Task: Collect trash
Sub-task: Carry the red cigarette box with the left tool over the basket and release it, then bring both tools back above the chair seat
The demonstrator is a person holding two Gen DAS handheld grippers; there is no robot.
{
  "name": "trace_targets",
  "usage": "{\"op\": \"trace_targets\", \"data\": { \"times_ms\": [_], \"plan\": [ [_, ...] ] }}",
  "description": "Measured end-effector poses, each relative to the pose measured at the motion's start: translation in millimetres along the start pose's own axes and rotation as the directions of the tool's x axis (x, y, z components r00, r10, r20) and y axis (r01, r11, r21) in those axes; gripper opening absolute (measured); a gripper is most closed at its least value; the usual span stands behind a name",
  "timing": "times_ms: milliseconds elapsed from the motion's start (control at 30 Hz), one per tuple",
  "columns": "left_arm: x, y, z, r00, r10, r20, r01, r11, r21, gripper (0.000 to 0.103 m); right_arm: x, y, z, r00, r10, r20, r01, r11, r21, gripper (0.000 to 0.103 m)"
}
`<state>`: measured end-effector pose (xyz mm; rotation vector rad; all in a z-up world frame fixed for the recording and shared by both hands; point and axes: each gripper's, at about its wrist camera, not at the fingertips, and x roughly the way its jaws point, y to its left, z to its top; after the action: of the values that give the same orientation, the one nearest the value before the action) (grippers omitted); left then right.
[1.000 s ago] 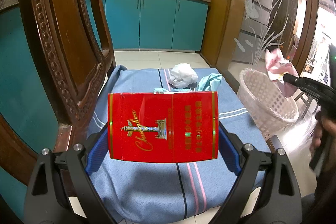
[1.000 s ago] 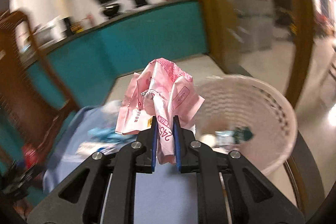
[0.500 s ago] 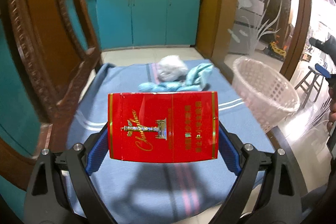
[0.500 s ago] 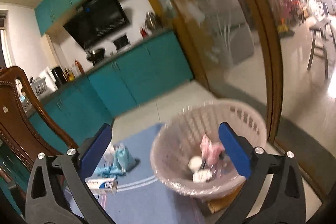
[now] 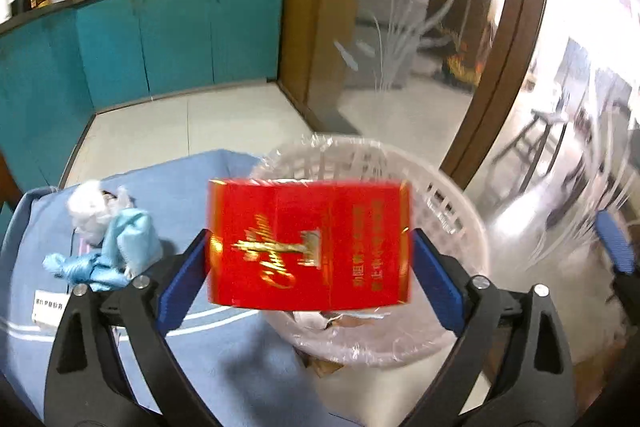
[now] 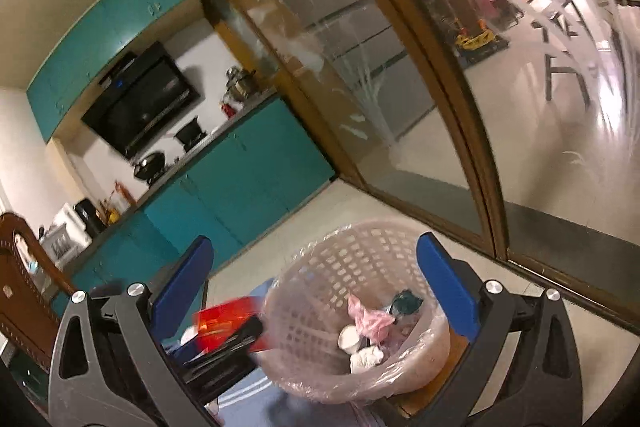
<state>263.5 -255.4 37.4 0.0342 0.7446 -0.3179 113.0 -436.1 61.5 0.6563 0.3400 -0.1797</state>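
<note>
Pink wrapper (image 6: 370,319) now lies in the basket (image 6: 320,311); right gripper (image 6: 316,287) has just opened wide, empty, while left gripper (image 5: 310,269), clamping the red pack (image 5: 308,243), arrives over it.

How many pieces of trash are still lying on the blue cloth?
3 visible: a white crumpled bag at the far left, a light blue wad touching it, and a small white box nearer the camera. The hand-held gripper and red packet may hide others.
</note>
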Motion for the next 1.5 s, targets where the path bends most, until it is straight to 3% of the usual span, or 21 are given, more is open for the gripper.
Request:
{"op": "trace_targets", "data": {
  "times_ms": [33, 133, 200, 367, 467, 600, 667, 767, 833, 967, 1500],
  "plan": [
    [3.1, 1.9, -2.5, 1.000, 0.018, -0.015, -0.018, 1.000, -0.003, 0.095, 1.1, 3.5, -1.8, 1.000, 0.005, -0.010, -0.006, 1.000, -0.015, 0.099],
    [-6.4, 25.7, -17.8, 0.999, -0.034, -0.029, 0.033, 0.998, -0.050, 0.095, 1.1, 15.1, -6.2, 0.999, 0.025, -0.024, -0.027, 0.998, -0.054, 0.099],
    [-20.9, 49.1, -28.7, 1.000, -0.012, -0.028, 0.010, 0.998, -0.065, 0.095, 5.4, 22.2, -11.2, 0.998, 0.037, -0.045, -0.040, 0.997, -0.071, 0.099],
    [-80.2, 130.7, -66.6, 0.996, 0.085, -0.018, -0.087, 0.986, -0.144, 0.097, 14.3, 53.0, -31.5, 0.991, 0.066, -0.118, -0.083, 0.986, -0.147, 0.099],
    [-122.8, 175.2, -97.4, 0.979, 0.203, 0.001, -0.200, 0.965, -0.167, 0.099, 15.8, 74.6, -48.8, 0.981, 0.085, -0.174, -0.119, 0.973, -0.197, 0.099],
    [-151.5, 217.7, -131.4, 0.958, 0.288, 0.006, -0.279, 0.934, -0.221, 0.099, 15.3, 119.4, -89.3, 0.954, 0.092, -0.285, -0.186, 0.928, -0.322, 0.099],
    [-152.3, 232.1, -141.1, 0.955, 0.296, -0.011, -0.288, 0.920, -0.268, 0.099, 12.0, 142.7, -115.4, 0.942, 0.087, -0.325, -0.217, 0.894, -0.393, 0.099],
    [-146.1, 237.0, -144.7, 0.962, 0.271, -0.040, -0.272, 0.929, -0.249, 0.099, 7.7, 164.6, -146.3, 0.928, 0.079, -0.365, -0.252, 0.854, -0.455, 0.099],
    [-145.8, 235.1, -148.6, 0.960, 0.277, -0.048, -0.281, 0.933, -0.223, 0.099, 5.2, 174.3, -157.7, 0.923, 0.081, -0.376, -0.266, 0.841, -0.471, 0.099],
    [-152.1, 226.9, -146.7, 0.972, 0.232, -0.024, -0.232, 0.949, -0.212, 0.099, 4.5, 180.5, -167.8, 0.920, 0.086, -0.382, -0.282, 0.822, -0.494, 0.099],
    [-145.3, 219.9, -146.7, 0.979, 0.203, -0.034, -0.205, 0.957, -0.207, 0.099, 9.5, 177.8, -167.4, 0.921, 0.071, -0.384, -0.264, 0.837, -0.480, 0.099]
  ]
}}
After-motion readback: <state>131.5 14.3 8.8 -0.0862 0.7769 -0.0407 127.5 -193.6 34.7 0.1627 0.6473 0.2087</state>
